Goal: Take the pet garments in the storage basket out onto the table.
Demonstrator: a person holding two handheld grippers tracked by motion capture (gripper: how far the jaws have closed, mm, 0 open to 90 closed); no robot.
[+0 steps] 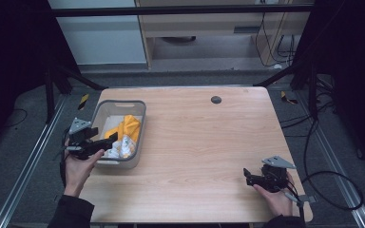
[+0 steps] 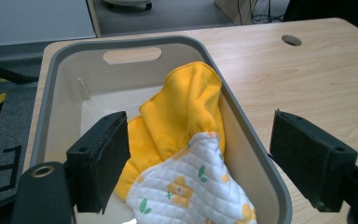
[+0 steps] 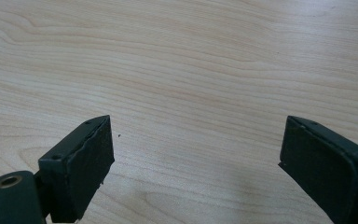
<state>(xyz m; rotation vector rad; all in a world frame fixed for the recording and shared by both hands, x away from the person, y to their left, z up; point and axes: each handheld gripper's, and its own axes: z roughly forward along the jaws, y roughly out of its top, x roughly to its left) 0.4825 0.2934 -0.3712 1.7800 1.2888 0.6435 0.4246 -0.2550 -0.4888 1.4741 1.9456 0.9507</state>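
On the light wooden table (image 1: 204, 142), which is the biggest thing in front of you, a grey plastic bin (image 1: 103, 110) sits near the far left corner, its long side running away from you and a handle slot cut in its far wall. A small dark round grommet (image 1: 216, 99) is set in the tabletop toward the far edge, well apart from the bin.

Inside the bin lies a yellow cloth (image 2: 186, 107), bunched and leaning up against the bin's right wall in your left gripper view. Its lower part turns over into a white quilted side with a yellow flower print (image 2: 200, 186), which rises near the bin's near rim.

Your left gripper (image 1: 110, 140) hovers at the bin's near end, tips over the cloth. In the left gripper view its jaws stand wide apart, one inside the bin just beside the yellow fabric, the other outside the right wall, with the cloth and the wall between them and nothing clamped.

Your right gripper (image 1: 247, 176) rests low over the table's near right part, well apart from the bin. Its jaws are spread wide too, with bare wood between them.
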